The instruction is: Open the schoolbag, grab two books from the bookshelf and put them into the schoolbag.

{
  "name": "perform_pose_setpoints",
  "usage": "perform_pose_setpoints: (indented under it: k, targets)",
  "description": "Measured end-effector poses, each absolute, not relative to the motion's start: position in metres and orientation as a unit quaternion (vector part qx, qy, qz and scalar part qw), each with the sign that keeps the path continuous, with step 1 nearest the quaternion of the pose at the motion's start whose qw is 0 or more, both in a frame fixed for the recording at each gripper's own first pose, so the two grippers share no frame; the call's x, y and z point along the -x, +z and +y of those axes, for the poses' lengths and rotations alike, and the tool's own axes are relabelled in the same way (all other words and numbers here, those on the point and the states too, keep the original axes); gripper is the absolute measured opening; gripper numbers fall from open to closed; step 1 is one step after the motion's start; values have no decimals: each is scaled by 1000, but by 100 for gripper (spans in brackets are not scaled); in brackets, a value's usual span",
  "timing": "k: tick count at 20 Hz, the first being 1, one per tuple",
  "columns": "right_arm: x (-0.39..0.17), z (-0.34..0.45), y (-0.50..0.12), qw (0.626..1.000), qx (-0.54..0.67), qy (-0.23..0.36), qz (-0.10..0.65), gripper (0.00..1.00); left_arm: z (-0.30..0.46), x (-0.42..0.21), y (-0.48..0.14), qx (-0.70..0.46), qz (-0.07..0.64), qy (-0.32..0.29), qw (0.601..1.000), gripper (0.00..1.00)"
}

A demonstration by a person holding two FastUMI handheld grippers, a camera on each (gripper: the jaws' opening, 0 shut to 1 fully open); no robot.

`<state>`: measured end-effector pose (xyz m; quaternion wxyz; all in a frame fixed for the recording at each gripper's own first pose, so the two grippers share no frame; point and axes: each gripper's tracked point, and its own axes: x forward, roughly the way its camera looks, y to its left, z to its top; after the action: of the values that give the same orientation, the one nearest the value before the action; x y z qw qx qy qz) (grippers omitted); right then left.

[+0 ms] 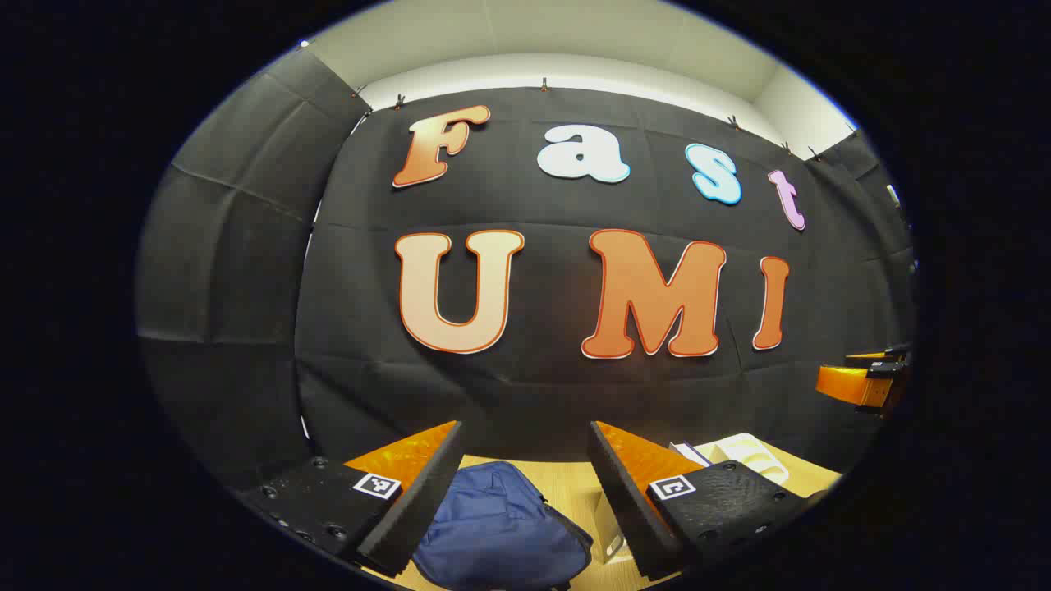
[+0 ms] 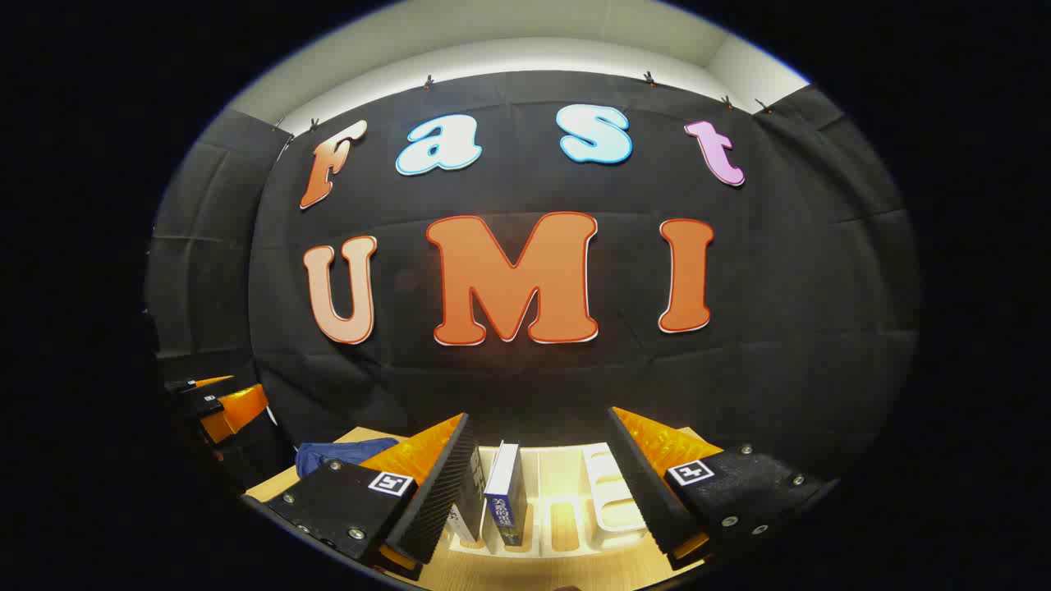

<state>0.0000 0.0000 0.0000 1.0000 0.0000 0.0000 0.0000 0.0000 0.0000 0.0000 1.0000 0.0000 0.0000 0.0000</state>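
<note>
Both grippers, left gripper [image 1: 525, 484] over the closed schoolbag [image 1: 497, 529] and right gripper [image 2: 538, 484] facing the books [image 2: 507, 492], are hanging spread and empty, risking a missed zipper pull.

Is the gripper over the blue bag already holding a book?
No. In the left gripper view the left gripper is open and holds nothing, with the blue schoolbag lying on the table between its fingers.

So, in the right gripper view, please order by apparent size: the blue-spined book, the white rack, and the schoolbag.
1. White rack, largest as it looks.
2 and 3. Blue-spined book and schoolbag: unsure. The schoolbag shows as a small patch, partly hidden by the right claw and farther off.
</note>
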Motion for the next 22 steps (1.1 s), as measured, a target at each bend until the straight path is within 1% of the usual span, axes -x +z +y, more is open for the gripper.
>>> perform_pose_setpoints:
  k: [8, 22]
  targets:
    - [-1, 3, 5, 1000, 8, 12, -2, 97, 7, 5, -2, -1, 5, 12, 1000, 94]
    - [11, 2, -1, 1000, 6, 20, 4, 97, -4, 17, 3, -14, -4, 9, 1000, 94]
